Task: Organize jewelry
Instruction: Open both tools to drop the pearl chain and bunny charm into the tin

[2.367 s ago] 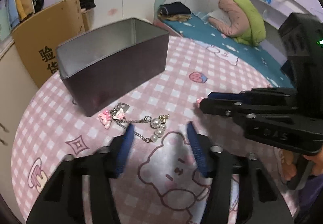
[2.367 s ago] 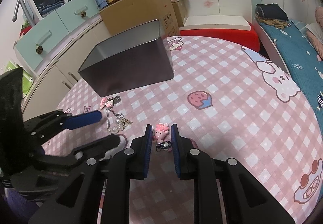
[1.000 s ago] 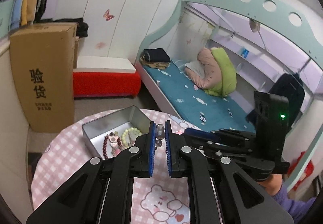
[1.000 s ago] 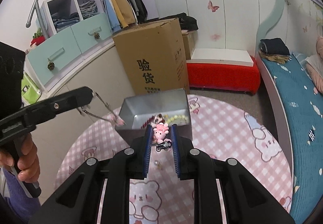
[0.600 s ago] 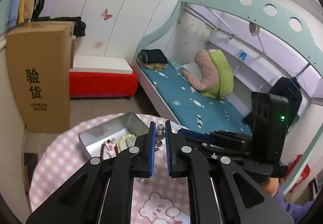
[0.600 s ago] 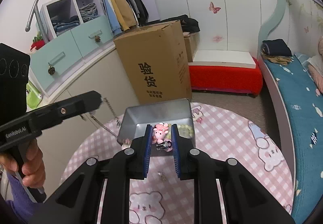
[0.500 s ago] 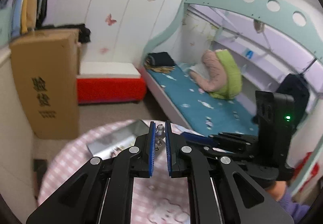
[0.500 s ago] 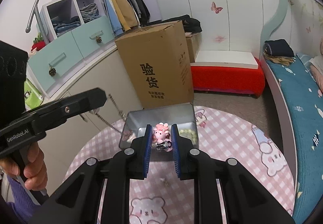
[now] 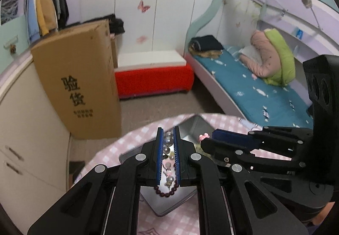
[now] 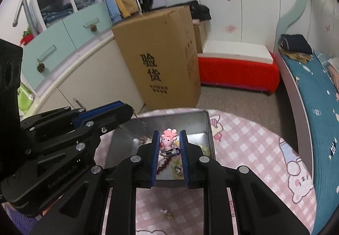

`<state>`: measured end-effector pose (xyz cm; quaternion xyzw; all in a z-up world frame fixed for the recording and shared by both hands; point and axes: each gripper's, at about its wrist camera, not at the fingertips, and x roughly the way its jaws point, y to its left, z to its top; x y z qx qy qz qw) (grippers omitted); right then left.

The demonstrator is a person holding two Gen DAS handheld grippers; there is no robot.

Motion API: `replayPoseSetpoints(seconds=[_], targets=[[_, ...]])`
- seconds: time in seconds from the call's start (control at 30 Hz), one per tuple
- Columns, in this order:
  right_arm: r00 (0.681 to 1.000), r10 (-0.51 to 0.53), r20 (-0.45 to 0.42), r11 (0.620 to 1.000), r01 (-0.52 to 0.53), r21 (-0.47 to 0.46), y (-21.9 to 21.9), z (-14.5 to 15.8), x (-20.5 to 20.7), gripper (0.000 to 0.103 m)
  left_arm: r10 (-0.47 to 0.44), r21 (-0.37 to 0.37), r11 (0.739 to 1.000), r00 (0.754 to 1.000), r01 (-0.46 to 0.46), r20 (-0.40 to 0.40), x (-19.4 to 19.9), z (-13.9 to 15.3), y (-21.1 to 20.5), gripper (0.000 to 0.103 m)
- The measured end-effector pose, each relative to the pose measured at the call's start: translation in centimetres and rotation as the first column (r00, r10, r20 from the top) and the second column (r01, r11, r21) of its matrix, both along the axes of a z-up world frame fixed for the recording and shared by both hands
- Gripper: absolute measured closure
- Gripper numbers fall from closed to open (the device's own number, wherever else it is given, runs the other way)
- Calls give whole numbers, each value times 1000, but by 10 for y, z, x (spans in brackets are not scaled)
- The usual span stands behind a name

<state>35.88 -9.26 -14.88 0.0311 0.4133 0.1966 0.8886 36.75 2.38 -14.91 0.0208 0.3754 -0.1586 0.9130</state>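
Note:
My left gripper is shut on a pearl-and-chain charm and holds it above the open metal tin. In the right wrist view the left gripper sits at the tin's left rim, with the chain hanging into the tin. My right gripper is shut on a pink bunny charm over the tin. A dark red bead bracelet and pale green beads lie in the tin.
The tin stands on a round table with a pink checked cloth. A small metal piece lies on the cloth near me. A tall cardboard box, a red bench and a bed stand beyond the table.
Both grippers have come down closer over the tin, each still holding its charm. The chain now hangs into the tin.

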Motion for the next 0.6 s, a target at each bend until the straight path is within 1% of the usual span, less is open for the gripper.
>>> replayPoseSetpoints(seconds=[0.1, 0.2, 0.33, 0.43, 0.6], targets=[[1000, -4, -23, 1000, 4, -9, 1, -10, 4, 84, 1, 6, 1000, 1000, -1, -30, 4, -11, 1, 93], [999, -6, -37, 1000, 6, -9, 1, -14, 8, 84, 6, 4, 1000, 999, -5, -43, 6, -15, 3, 91], [999, -2, -50, 1000, 2, -2, 2, -16, 9, 84, 6, 6, 1000, 999, -6, -36, 3, -12, 2, 91], [998, -8, -55, 1000, 8, 5, 2, -16, 10, 83, 6, -9, 1000, 999, -7, -33, 1, -9, 4, 91], [999, -19, -45, 1000, 20, 7, -4, -10, 7, 82, 25, -17, 1000, 999, -26, -24, -6, -1, 9, 91]])
